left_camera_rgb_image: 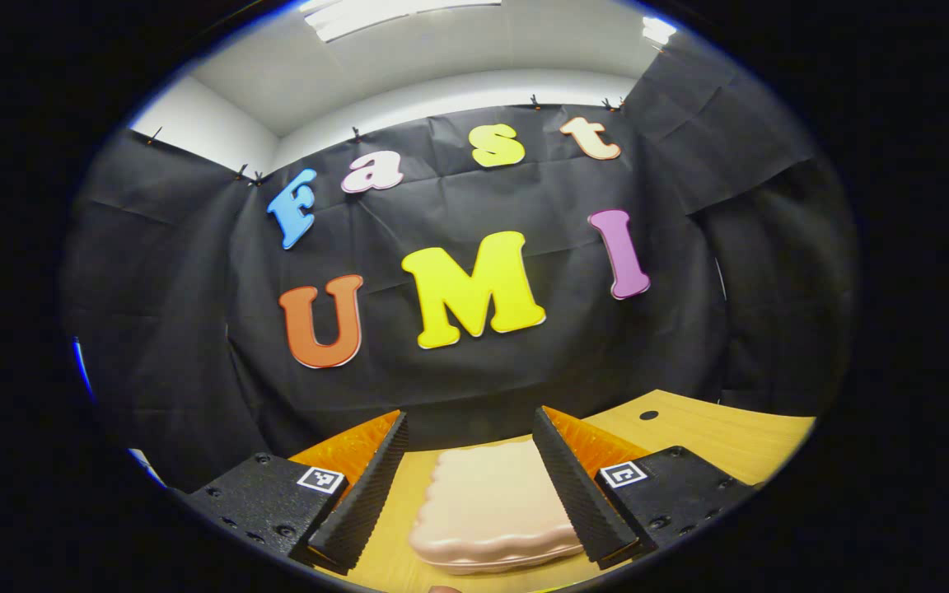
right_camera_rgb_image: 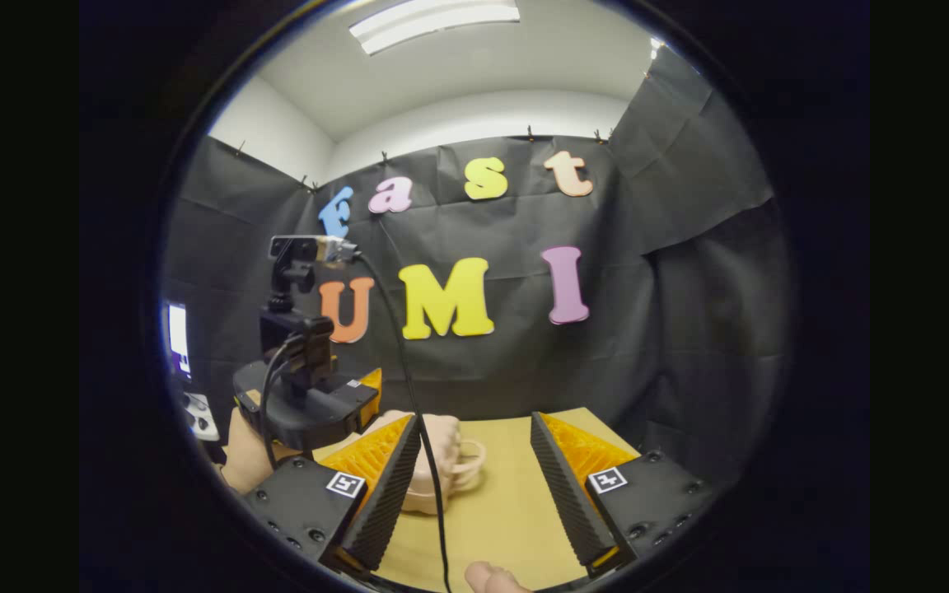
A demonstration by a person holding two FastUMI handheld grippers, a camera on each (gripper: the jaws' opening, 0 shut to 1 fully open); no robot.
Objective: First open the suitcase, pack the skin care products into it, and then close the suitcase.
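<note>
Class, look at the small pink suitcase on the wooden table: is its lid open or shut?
Shut. The small pink scalloped suitcase lies flat on the wooden table, its lid down against the base with only a seam showing; in the right gripper view its handle faces out.

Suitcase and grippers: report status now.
Left gripper open, fingers either side of the closed pink suitcase on the table. Right gripper open, empty. Cable hangs across the right gripper view.

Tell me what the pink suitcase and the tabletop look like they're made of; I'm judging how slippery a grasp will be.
The pink suitcase looks like molded hard plastic: one smooth shell with a scalloped edge and a soft satin sheen. The tabletop looks like light wood or wood-look laminate: faint grain, flat matte surface, and a round hole. Which of the two is unclear.
</note>
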